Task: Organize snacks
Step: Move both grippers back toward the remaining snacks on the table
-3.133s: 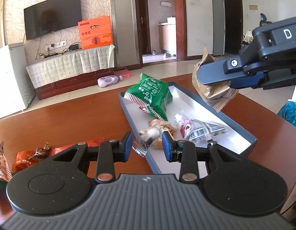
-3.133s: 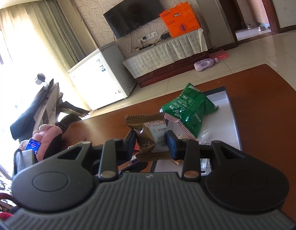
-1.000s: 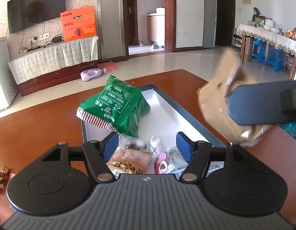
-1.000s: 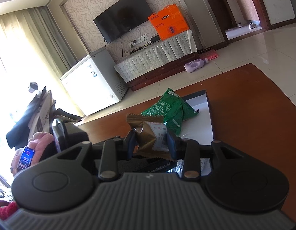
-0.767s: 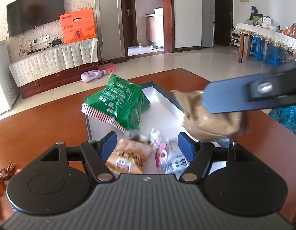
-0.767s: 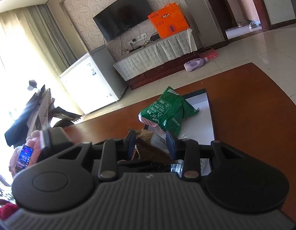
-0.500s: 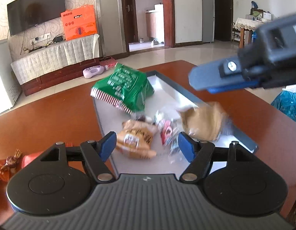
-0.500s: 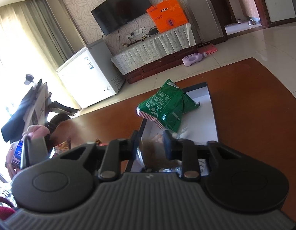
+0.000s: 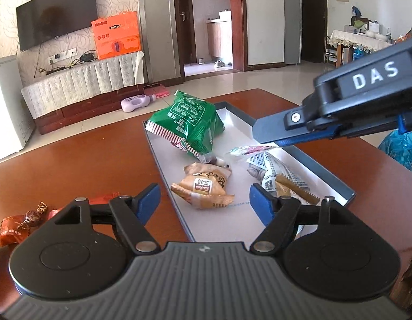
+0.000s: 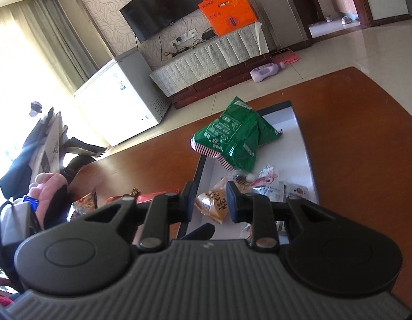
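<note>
L claw: jaws spread wide, just been opening, nothing between them; it hangs over the near-left rim of the tray. R claw: jaws just been closing to a narrow gap, nothing pinched, so empty; it reaches in over the tray from the right, above the L claw.

Just ahead of the L claw, in the tray: tan bun pack, small label w/ script I can't make out. Right of it, white pack w/ a QR code and fine print, lying on a brown pack by the right finger. Further ahead, green bag, white Chinese text, too small to read.

Left of the L claw, outside the tray on the table: red pack w/ a foil candy on it. My read: these go in next. They lie left and slightly near of the L claw, well apart from the R one, so L is the nearer hand. The red pack's long axis runs roughly left-right, so the jaws likely need to close across its short side.

"DAS" shows on the R claw's body. Far back: orange box, print unreadable.
</note>
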{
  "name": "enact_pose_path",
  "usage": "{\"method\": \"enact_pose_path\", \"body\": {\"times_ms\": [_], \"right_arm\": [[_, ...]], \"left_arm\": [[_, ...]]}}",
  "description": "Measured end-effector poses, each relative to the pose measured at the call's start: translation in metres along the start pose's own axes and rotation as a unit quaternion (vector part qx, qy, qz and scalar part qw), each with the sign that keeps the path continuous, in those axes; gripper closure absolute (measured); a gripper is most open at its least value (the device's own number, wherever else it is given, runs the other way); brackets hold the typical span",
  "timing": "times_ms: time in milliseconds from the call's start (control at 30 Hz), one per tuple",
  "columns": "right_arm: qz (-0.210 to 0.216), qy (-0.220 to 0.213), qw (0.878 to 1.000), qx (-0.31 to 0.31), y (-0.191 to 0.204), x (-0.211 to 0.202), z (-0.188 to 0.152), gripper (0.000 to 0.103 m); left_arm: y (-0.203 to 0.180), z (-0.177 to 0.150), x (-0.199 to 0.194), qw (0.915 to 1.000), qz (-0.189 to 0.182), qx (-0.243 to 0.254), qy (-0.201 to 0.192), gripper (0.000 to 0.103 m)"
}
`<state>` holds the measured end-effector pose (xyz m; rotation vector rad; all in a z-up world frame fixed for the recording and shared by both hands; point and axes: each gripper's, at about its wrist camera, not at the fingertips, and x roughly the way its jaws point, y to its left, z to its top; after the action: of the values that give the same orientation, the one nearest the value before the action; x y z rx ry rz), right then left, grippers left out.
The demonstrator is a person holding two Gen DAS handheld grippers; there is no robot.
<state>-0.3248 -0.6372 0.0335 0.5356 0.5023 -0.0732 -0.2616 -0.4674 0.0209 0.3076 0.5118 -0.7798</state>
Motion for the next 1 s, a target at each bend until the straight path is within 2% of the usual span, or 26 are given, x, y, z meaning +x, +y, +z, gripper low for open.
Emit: {"method": "enact_pose_path", "body": {"times_ms": [367, 667, 800, 1000], "right_arm": [[0.031, 0.020, 0.999, -0.010, 0.026, 0.018, -0.005, 0.073], [0.074, 0.047, 0.988, -0.130, 0.082, 0.050, -0.013, 0.073], [0.071, 0.056, 0.984, -0.154, 0.096, 0.064, -0.016, 0.073], [0.042, 0.058, 0.976, -0.206, 0.121, 0.085, -0.022, 0.071]], "left_arm": [[0.026, -0.006, -0.027, 0.9996, 0.027, -0.013, -0.001, 0.021], [0.076, -0.026, -0.044, 0.9971, 0.066, -0.035, 0.007, 0.021], [0.103, -0.038, -0.049, 0.9945, 0.089, -0.052, 0.016, 0.021], [0.140, -0.053, -0.057, 0.9895, 0.117, -0.080, 0.026, 0.021]]}}
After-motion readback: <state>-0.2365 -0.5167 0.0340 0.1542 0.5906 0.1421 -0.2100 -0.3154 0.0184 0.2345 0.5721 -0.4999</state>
